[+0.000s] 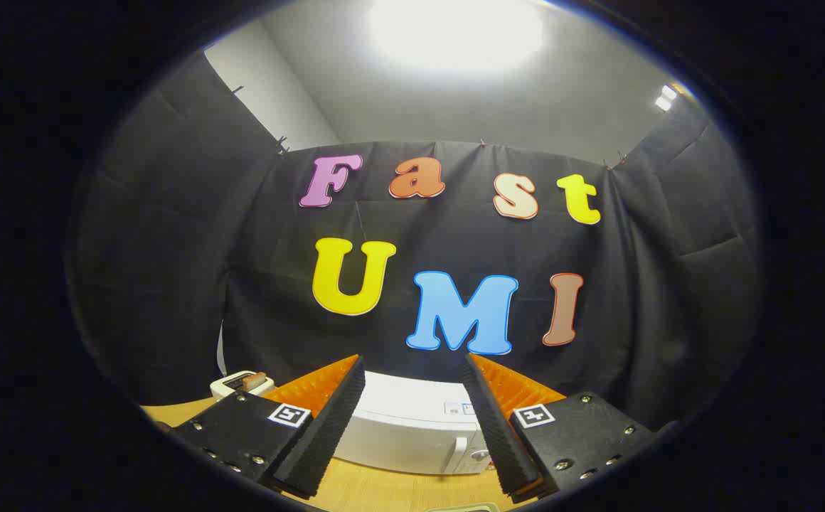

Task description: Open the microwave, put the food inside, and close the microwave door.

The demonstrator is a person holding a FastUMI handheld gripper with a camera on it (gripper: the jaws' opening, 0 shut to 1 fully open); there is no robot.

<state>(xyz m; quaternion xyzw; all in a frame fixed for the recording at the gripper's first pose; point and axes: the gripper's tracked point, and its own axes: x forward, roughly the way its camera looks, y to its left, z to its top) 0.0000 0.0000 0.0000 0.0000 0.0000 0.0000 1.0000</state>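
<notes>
A white microwave point(412, 427) stands on the wooden table point(377, 491), seen from above and in front, with its door shut and a handle toward its right side. My gripper point(414, 384) hovers above the table in front of it, fingers spread wide apart with nothing between them. The microwave shows in the gap between the fingers and beyond them. A pale rim point(466, 508) of something peeks up just below the fingers; I cannot tell what it is.
A white toaster point(242, 384) with a slice in its slot stands at the back left of the table, left of the microwave. Black cloth walls close the booth behind and on both sides.
</notes>
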